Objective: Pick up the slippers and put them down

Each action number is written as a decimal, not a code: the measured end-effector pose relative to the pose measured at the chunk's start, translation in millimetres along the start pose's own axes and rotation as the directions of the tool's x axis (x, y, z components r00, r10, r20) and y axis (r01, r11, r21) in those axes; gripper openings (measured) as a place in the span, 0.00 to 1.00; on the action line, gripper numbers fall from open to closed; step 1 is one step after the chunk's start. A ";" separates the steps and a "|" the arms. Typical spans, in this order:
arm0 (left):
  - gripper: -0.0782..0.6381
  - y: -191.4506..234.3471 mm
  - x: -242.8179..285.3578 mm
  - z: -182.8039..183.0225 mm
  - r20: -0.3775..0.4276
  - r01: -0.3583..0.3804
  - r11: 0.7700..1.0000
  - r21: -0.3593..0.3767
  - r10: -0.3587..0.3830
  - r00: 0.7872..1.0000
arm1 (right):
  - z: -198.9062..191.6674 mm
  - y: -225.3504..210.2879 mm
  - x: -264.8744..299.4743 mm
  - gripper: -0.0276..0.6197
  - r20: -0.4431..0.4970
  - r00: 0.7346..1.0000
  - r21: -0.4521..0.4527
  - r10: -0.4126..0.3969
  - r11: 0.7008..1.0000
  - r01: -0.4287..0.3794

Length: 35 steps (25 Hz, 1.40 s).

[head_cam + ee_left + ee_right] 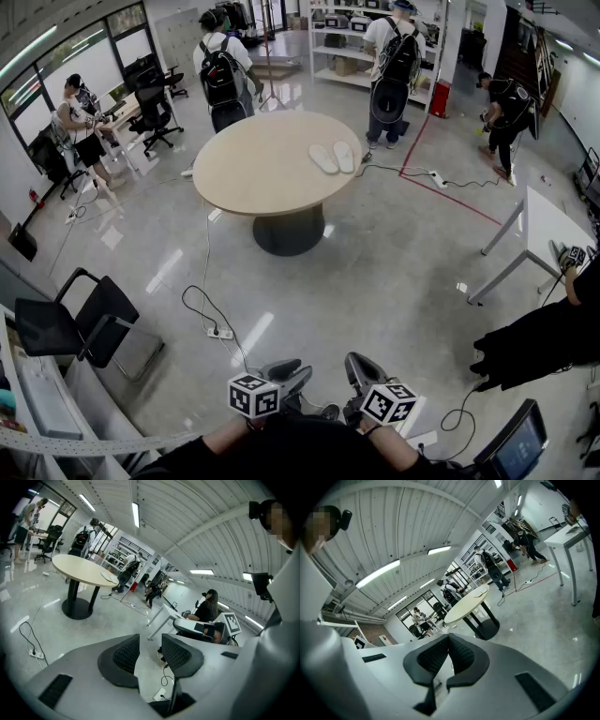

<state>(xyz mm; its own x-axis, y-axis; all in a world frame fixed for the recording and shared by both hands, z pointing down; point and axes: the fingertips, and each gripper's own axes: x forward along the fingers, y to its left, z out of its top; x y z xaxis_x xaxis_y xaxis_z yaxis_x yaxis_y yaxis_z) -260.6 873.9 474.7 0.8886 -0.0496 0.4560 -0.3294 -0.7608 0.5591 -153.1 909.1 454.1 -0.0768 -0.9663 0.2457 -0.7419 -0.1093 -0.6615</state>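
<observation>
Two white slippers (333, 157) lie side by side near the right edge of a round beige table (253, 173), far ahead of me. In the left gripper view the slippers (109, 577) show as a pale patch on the table's near edge; in the right gripper view they (480, 591) are tiny on the tabletop. My left gripper (291, 372) is held close to my body, open and holding nothing. My right gripper (354, 366) is beside it, shut with nothing between its pads. Both are well short of the table.
A black office chair (70, 323) stands at my left. A power strip (219, 332) and cable lie on the glossy floor ahead. A white desk (548, 225) is at the right with a person in black (539, 342) beside it. Several people stand around beyond the table.
</observation>
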 end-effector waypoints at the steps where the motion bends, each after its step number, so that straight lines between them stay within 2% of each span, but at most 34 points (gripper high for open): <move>1: 0.34 -5.9 0.0 -4.1 -0.007 0.002 1.000 0.009 -0.002 1.000 | -2.4 -0.8 -5.5 0.06 0.000 1.000 0.003 0.000 1.000 0.000; 9: 0.34 -28.7 -7.9 -14.0 0.004 -0.031 0.999 0.041 0.031 1.000 | -5.3 -1.8 -34.5 0.06 0.026 1.000 0.013 0.016 1.000 -0.016; 14: 0.34 -42.9 0.3 -14.7 -0.005 -0.010 0.996 0.088 0.011 1.000 | 0.1 -8.8 -46.2 0.06 0.057 0.998 0.022 0.009 1.000 -0.010; 20: 0.34 -40.8 9.4 -11.2 -0.020 0.008 0.996 0.083 -0.006 1.000 | 13.5 -8.0 -45.2 0.07 0.096 0.995 -0.022 0.011 1.000 -0.009; 29: 0.34 5.9 27.1 25.7 -0.017 0.028 0.999 0.022 -0.028 0.999 | 32.2 -15.4 9.6 0.07 0.070 0.997 -0.033 -0.030 0.999 0.033; 35: 0.34 46.7 59.7 77.7 -0.021 0.055 0.997 0.054 -0.054 0.998 | 63.0 -33.4 72.4 0.07 0.061 0.995 -0.056 -0.076 0.995 0.080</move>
<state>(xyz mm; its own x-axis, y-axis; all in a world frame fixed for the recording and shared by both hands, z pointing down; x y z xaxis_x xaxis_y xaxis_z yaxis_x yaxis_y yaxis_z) -198.1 785.1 474.2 0.8981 0.0055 0.4398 -0.2621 -0.7962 0.5453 -91.9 828.1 449.3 0.0207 -0.9676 0.2516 -0.7817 -0.1726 -0.5993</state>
